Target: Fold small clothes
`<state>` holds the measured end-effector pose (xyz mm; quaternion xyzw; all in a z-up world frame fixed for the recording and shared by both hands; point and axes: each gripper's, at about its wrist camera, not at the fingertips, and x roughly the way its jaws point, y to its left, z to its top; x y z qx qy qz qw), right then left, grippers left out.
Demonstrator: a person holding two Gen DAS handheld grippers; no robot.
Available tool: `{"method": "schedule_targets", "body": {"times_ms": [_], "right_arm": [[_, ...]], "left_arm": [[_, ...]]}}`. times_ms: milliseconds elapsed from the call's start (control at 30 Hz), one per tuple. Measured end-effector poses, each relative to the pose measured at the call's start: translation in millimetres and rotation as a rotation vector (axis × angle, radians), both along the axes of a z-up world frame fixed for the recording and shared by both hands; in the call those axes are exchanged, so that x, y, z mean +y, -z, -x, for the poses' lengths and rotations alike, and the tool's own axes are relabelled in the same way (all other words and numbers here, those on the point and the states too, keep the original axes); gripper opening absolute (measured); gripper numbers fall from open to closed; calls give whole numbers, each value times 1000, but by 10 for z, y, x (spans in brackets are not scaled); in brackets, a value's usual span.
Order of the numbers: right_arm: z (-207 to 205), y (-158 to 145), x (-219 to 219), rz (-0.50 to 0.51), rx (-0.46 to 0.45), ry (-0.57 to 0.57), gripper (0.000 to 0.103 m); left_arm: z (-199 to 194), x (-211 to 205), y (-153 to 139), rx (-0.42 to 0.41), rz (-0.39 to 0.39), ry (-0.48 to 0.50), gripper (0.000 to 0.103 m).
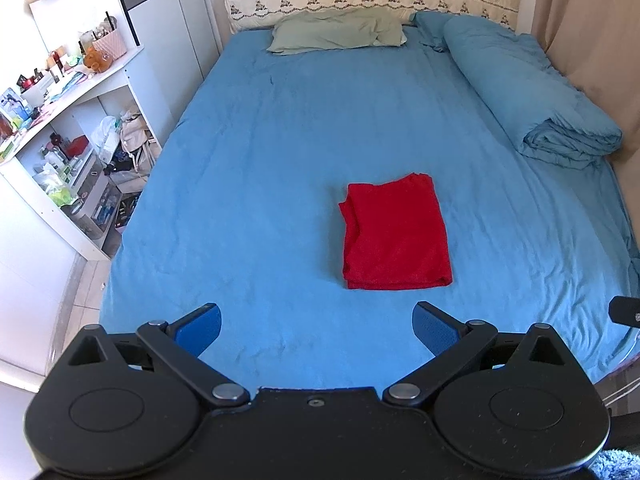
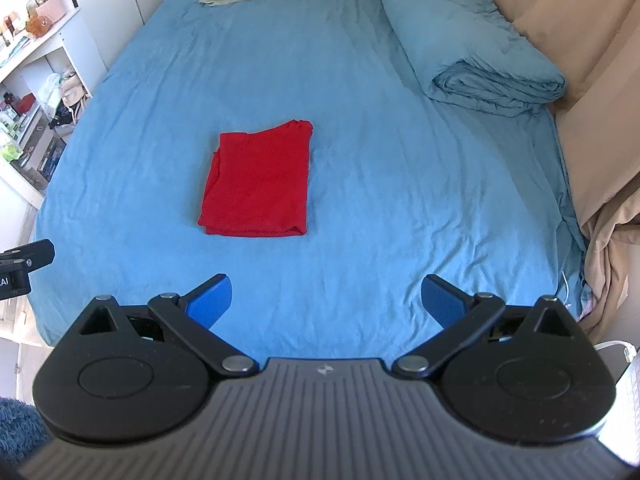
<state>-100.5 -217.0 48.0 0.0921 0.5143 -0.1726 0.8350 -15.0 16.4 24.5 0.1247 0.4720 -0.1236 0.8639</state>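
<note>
We find the red garment lying as a flat folded rectangle on the bed, ahead of both grippers and untouched. Left gripper and right gripper stand wide, empty. We judge folding complete; next, withdrawal or a fresh item.

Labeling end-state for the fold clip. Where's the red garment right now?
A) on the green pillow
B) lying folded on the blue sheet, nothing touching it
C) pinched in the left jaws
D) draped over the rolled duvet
B: the red garment lies as a folded rectangle on the blue sheet, with the left gripper and right gripper both open and short of it.
</note>
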Motion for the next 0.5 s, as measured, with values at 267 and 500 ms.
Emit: {"method": "schedule_targets", "body": {"times_ms": [267, 500], "right_arm": [[-10, -14, 8, 2, -4, 4, 103], [-2, -25, 68, 3, 0, 2, 103]], "left_arm": [[30, 53, -24, -14, -6, 1, 103], [38, 95, -37, -20, -3, 5, 103]]}}
